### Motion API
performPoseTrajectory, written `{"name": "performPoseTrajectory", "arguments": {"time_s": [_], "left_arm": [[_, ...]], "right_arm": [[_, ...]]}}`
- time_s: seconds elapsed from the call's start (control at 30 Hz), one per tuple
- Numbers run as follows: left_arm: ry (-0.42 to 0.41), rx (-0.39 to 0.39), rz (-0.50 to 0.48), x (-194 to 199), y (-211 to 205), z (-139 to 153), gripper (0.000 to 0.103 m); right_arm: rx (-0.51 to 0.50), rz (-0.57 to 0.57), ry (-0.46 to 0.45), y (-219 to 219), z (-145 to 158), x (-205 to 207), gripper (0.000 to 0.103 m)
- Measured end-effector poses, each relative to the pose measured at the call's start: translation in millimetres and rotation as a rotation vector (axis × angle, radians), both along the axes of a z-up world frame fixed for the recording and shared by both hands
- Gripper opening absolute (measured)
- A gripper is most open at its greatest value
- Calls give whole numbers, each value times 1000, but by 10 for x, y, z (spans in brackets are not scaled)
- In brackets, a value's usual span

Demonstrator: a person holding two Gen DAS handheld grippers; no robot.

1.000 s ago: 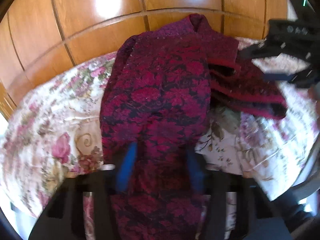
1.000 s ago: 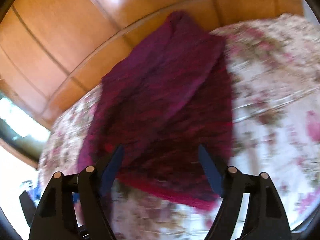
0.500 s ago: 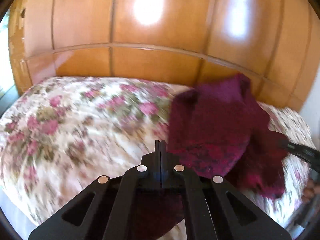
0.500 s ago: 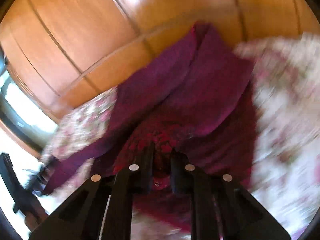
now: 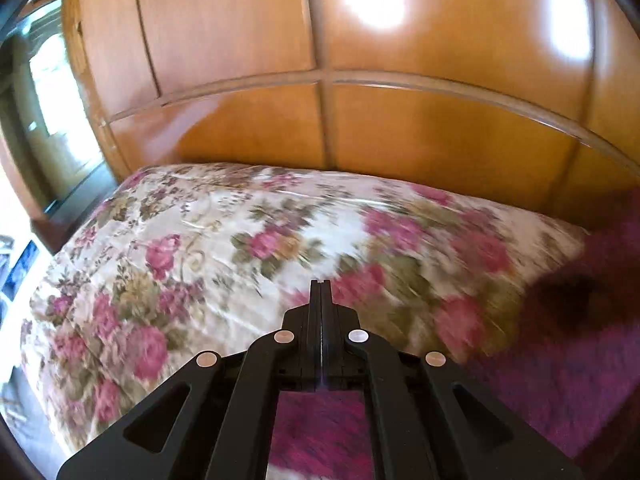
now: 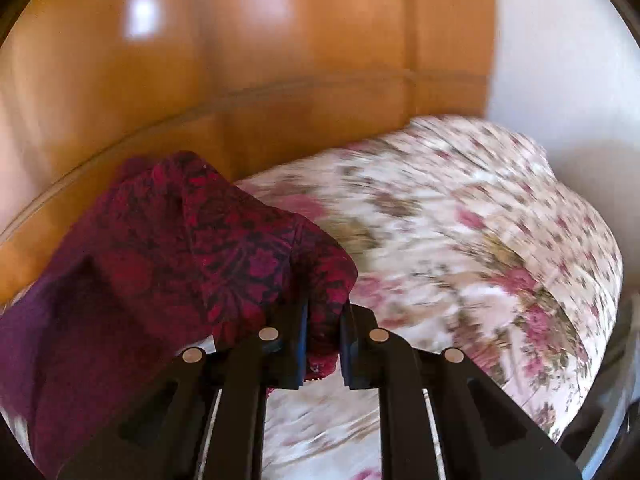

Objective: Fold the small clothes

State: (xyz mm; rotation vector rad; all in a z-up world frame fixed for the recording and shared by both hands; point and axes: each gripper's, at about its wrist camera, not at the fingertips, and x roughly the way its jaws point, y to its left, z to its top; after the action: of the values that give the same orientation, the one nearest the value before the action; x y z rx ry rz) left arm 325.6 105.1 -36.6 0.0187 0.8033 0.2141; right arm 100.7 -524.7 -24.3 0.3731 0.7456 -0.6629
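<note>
A dark red and black patterned knit garment point(image 6: 240, 248) lies bunched at the left of the right wrist view. My right gripper point(image 6: 324, 320) is shut on its near edge, and a fold of cloth shows between the blue pads. In the left wrist view the same garment point(image 5: 560, 380) spreads along the right side and runs under my left gripper point(image 5: 320, 286). That gripper's fingers are pressed flat together. Red fabric shows below them through the frame, so the cloth seems pinched there. The rest of the garment is out of frame or blurred.
A floral bedspread point(image 5: 224, 248) covers the bed point(image 6: 480, 240) under both grippers. Glossy wooden panels point(image 5: 400, 136) rise directly behind it. A white wall point(image 6: 560, 60) stands at the right, and a bright window or doorway point(image 5: 56, 112) at the far left.
Both grippers went from open around the garment to shut. The left then swung left and the right swung right, drawing the cloth out between them and lifting it a little.
</note>
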Motion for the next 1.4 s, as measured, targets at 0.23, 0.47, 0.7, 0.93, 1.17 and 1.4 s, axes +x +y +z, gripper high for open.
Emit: {"name": "performPoseTrajectory", "arguments": {"time_s": [0.23, 0.47, 0.7, 0.93, 1.17, 1.4], "left_arm": [[-52, -125, 60, -55, 249, 193, 0], [-54, -251, -144, -1015, 14, 192, 27], [155, -475, -306, -1697, -296, -497, 59], [213, -656, -338, -1515, -525, -733, 59], [247, -762, -361, -1281, -758, -804, 20], [160, -710, -401, -1518, -807, -440, 14]], "right_arm": [[23, -180, 136, -687, -308, 62, 13], [-18, -145, 77, -443, -190, -221, 70], [306, 342, 43, 781, -341, -508, 73], [547, 580, 50, 1869, -670, -565, 71], [482, 639, 87, 2102, -657, -462, 34], [299, 681, 20, 1875, -10, -783, 15]]}}
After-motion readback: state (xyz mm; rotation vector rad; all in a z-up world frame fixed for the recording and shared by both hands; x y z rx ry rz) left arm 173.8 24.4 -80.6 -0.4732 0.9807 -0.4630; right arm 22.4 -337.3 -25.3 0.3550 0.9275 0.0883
